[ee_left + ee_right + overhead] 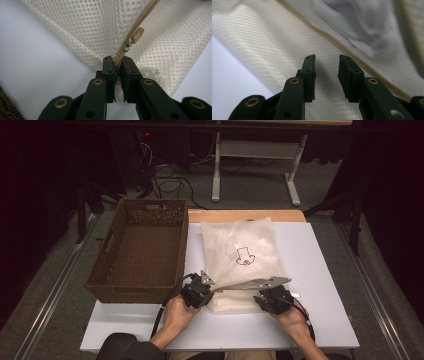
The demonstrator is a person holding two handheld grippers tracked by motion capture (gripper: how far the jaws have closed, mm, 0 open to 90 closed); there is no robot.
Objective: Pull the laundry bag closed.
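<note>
A cream mesh laundry bag (250, 237) with a small black drawing (245, 256) lies on the white table (320, 270), its near edge lifted. In the left gripper view my left gripper (117, 60) is shut on the end of the bag's zipper tape (140, 18), just below the cream zipper pull (137, 35). From above, the left gripper (210, 287) sits at the bag's near left corner. My right gripper (265, 291) is at the near right part of the bag. Its jaws (327, 60) stand open, with the mesh fabric (262, 42) just beyond them and nothing between the pads.
A brown wicker basket (102, 265) stands on the table's left side, close to the left gripper. Bare white table lies to the right of the bag and along the front edge. A wooden strip (220, 214) runs along the far edge.
</note>
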